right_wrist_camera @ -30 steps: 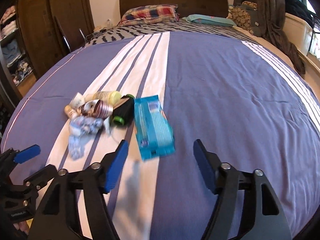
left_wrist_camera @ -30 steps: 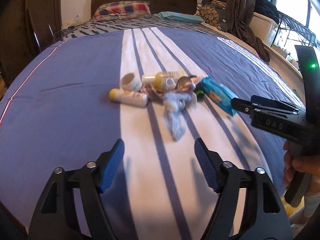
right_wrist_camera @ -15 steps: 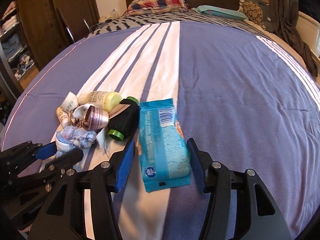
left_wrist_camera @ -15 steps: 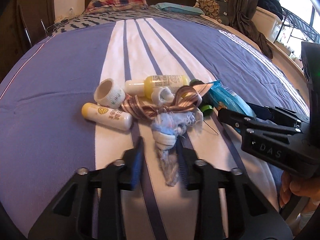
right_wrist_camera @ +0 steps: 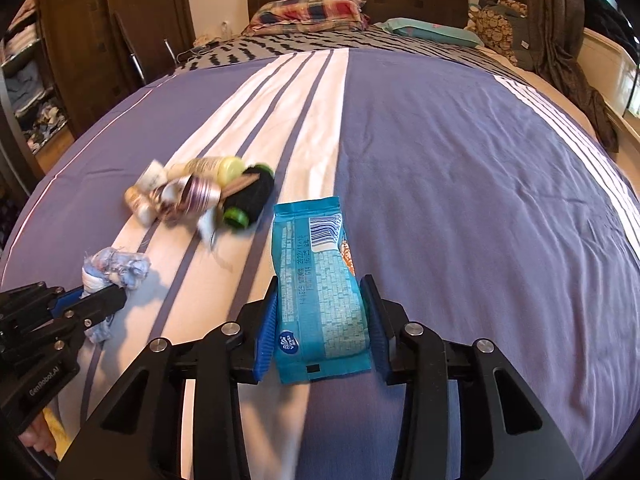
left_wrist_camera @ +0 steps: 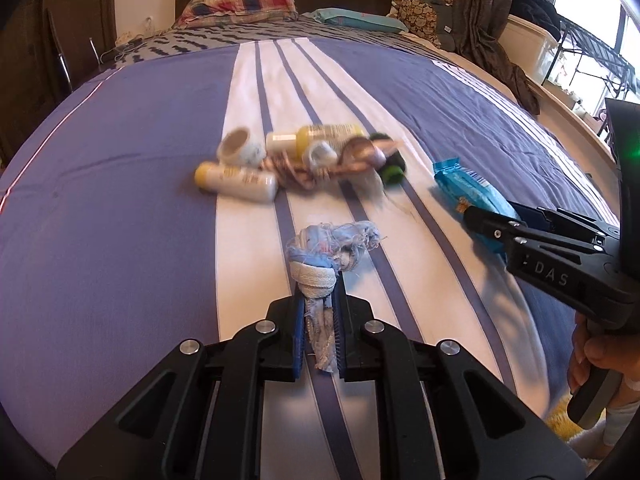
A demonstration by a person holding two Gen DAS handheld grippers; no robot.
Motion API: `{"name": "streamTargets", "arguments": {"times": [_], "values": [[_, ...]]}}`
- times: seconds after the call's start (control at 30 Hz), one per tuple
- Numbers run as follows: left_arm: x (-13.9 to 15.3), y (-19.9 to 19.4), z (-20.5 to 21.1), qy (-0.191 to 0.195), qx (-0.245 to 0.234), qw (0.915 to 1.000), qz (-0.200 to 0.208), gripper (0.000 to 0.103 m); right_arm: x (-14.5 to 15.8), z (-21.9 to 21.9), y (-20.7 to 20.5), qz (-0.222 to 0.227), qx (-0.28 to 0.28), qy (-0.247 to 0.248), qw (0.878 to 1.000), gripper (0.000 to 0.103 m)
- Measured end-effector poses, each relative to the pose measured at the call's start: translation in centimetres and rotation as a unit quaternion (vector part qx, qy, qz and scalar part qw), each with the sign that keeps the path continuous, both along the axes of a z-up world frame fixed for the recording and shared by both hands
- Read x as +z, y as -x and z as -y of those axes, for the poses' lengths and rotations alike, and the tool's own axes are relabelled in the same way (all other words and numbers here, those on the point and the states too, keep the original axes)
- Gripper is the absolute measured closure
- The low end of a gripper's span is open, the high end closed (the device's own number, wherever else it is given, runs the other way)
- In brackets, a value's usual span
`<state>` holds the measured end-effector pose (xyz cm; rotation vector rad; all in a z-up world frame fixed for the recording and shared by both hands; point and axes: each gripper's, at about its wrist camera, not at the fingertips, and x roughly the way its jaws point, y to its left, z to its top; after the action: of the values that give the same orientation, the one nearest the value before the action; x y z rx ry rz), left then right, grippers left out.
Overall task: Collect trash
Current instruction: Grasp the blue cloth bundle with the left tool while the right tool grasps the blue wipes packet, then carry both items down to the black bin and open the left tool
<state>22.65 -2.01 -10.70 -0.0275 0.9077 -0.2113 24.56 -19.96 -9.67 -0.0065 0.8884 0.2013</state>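
Observation:
My left gripper (left_wrist_camera: 319, 322) is shut on a frayed blue and white rag (left_wrist_camera: 326, 254) and holds it clear of the trash pile; the rag also shows in the right wrist view (right_wrist_camera: 114, 270). My right gripper (right_wrist_camera: 320, 316) is shut on a blue tissue pack (right_wrist_camera: 318, 280), which also shows in the left wrist view (left_wrist_camera: 468, 192). The pile left on the bed holds a yellow bottle (left_wrist_camera: 316, 136), a white bottle (left_wrist_camera: 236, 180), a small white cup (left_wrist_camera: 238, 148), a striped ribbon (left_wrist_camera: 360, 156) and a black spool with green ends (right_wrist_camera: 250, 200).
The bed has a purple cover with white stripes (right_wrist_camera: 440, 140). Pillows (right_wrist_camera: 308, 12) lie by the dark headboard. A wardrobe (right_wrist_camera: 76, 40) stands on the left and a curtain and window ledge (left_wrist_camera: 536, 40) on the right.
Both grippers closed in on the pile and shut, the left on the rag, the right on the tissue pack. Both items have been pulled back from the pile.

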Motion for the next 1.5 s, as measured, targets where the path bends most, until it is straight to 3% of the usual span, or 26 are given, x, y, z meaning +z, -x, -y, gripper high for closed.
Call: {"name": "streamTargets", "arguments": {"times": [0.43, 0.97, 1.13, 1.5], "values": [[1.0, 10.6, -0.2, 0.013, -0.009, 0.9997, 0.020, 0.092, 1.1, 1.3, 9.7, 0.020, 0.003, -0.025, 0.999, 0.064], [-0.1, 18.4, -0.1, 0.031, -0.026, 0.9990, 0.020, 0.092, 1.4, 1.4, 17.9, 0.036, 0.017, -0.056, 0.998, 0.064], [-1.8, 20.6, 0.5, 0.030, -0.037, 0.9989, 0.002, 0.092, -0.3, 1.1, 20.3, 0.017, 0.032, -0.060, 0.998, 0.064], [-9.0, 22.9, 1.6, 0.013, -0.044, 0.9953, -0.086, 0.092, -7.0, 0.7, 23.8, -0.072, 0.038, -0.046, 0.996, 0.064]]}}
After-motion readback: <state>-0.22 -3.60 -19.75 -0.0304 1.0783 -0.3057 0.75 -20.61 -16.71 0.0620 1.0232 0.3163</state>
